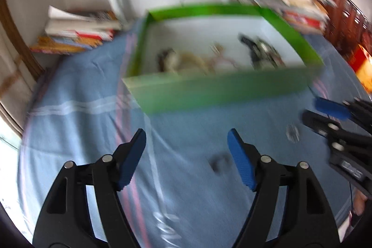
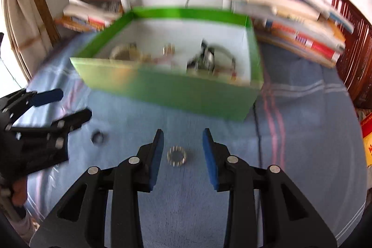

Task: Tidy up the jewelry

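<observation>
Right wrist view: I'm hovering my right gripper (image 2: 182,141), jaws apart, over small silver toothed ring (image 2: 176,156) on blue bedspread (image 2: 302,131); left gripper (image 1: 187,143) jaws wide, empty. Next: closing on ring, carrying it to green box (image 2: 174,90).

Matt green cardboard box (image 2: 176,90), soft blue woven cloth (image 2: 302,155) with pale stripes, shiny silver metal ring (image 2: 176,156), ribbed blue pads (image 2: 210,159) on black plastic fingers

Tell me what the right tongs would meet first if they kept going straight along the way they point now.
Probably the silver ring on the blue cloth: it lies just ahead, between the open pads of the right tongs. The green box sits farther on. Blur leaves depth uncertain.
</observation>
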Action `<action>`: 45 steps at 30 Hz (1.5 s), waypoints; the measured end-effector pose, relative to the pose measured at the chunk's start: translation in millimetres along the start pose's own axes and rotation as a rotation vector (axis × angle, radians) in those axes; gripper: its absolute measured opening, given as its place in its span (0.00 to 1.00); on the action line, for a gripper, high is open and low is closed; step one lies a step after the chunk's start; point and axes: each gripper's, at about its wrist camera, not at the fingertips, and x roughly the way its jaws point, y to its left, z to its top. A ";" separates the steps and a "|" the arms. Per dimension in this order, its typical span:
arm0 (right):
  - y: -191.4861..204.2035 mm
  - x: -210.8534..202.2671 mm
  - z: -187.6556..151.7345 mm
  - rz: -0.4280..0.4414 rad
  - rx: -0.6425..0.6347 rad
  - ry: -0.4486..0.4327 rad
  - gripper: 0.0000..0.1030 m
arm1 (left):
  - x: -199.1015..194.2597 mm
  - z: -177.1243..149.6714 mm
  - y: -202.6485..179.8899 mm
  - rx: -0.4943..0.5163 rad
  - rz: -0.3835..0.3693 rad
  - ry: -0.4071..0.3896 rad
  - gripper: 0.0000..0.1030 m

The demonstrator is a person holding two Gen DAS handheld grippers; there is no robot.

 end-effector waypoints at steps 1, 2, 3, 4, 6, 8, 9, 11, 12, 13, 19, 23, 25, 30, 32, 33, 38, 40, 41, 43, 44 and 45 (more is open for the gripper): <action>1.5 3.3 -2.7 0.001 -0.003 0.005 0.34 | 3.1 -5.9 -2.3 0.006 -0.004 0.011 0.70; 4.3 7.2 -5.6 -0.008 -0.010 0.009 0.34 | 8.3 -13.3 -5.5 0.006 -0.002 0.026 0.70; 6.6 9.1 -7.8 -0.017 -0.016 0.011 0.34 | 11.5 -18.0 -6.9 0.002 -0.004 0.036 0.70; 9.3 12.2 -9.8 -0.027 -0.025 0.014 0.34 | 14.2 -21.6 -7.0 -0.002 -0.010 0.045 0.70; 14.7 16.1 -11.6 -0.031 -0.038 0.020 0.34 | 20.8 -27.6 -7.6 -0.012 -0.023 0.059 0.70; 18.7 19.2 -12.5 -0.043 -0.048 0.023 0.34 | 25.0 -30.8 -7.5 -0.020 -0.023 0.059 0.71; 19.2 20.5 -10.8 -0.047 -0.050 0.015 0.34 | 25.0 -30.9 -7.1 -0.023 -0.023 0.053 0.71; 21.8 20.0 -11.6 -0.060 -0.057 0.009 0.34 | 25.3 -31.3 -5.9 -0.027 -0.018 0.051 0.71; 22.4 19.8 -12.2 -0.060 -0.055 0.008 0.34 | 25.6 -31.2 -5.4 -0.028 -0.016 0.048 0.70; 21.9 19.6 -12.9 -0.058 -0.051 0.008 0.33 | 25.3 -31.7 -5.1 -0.030 -0.020 0.044 0.69; 19.5 16.0 -14.3 -0.035 -0.028 0.011 0.22 | 22.9 -29.0 -3.7 -0.093 -0.024 0.045 0.22; 18.3 13.0 -18.5 -0.032 -0.032 0.011 0.22 | 18.8 -35.6 -5.8 -0.097 0.001 0.029 0.19; 17.1 10.7 -21.8 -0.030 -0.030 0.019 0.22 | 14.0 -42.0 -4.0 -0.113 0.005 0.030 0.19; 17.0 3.2 -32.4 -0.029 -0.019 0.023 0.22 | -0.5 -58.9 -1.3 -0.128 0.000 0.025 0.19; 18.4 0.6 -36.3 -0.030 -0.010 0.021 0.22 | -5.4 -65.5 0.6 -0.127 0.004 0.024 0.19; 19.2 -0.5 -38.2 -0.030 -0.008 0.021 0.22 | -6.7 -67.7 1.4 -0.127 0.005 0.025 0.19; 27.3 -4.2 -44.6 -0.040 -0.012 0.014 0.22 | -9.4 -77.3 6.4 -0.129 0.007 0.027 0.19; 29.4 -4.3 -45.0 -0.041 -0.013 0.013 0.22 | -10.3 -78.8 8.0 -0.129 0.011 0.025 0.19; 30.1 -4.2 -44.7 -0.042 -0.014 0.013 0.22 | -10.3 -79.4 8.2 -0.128 0.011 0.024 0.19; 31.1 -4.2 -44.8 -0.045 -0.014 0.011 0.22 | -10.4 -80.1 7.3 -0.125 0.014 0.019 0.19; 31.2 -4.3 -45.0 -0.045 -0.009 0.010 0.22 | -10.4 -80.6 6.8 -0.123 0.018 0.017 0.20; 31.1 -4.5 -45.3 -0.045 -0.007 0.009 0.22 | -10.5 -80.7 6.4 -0.123 0.021 0.015 0.20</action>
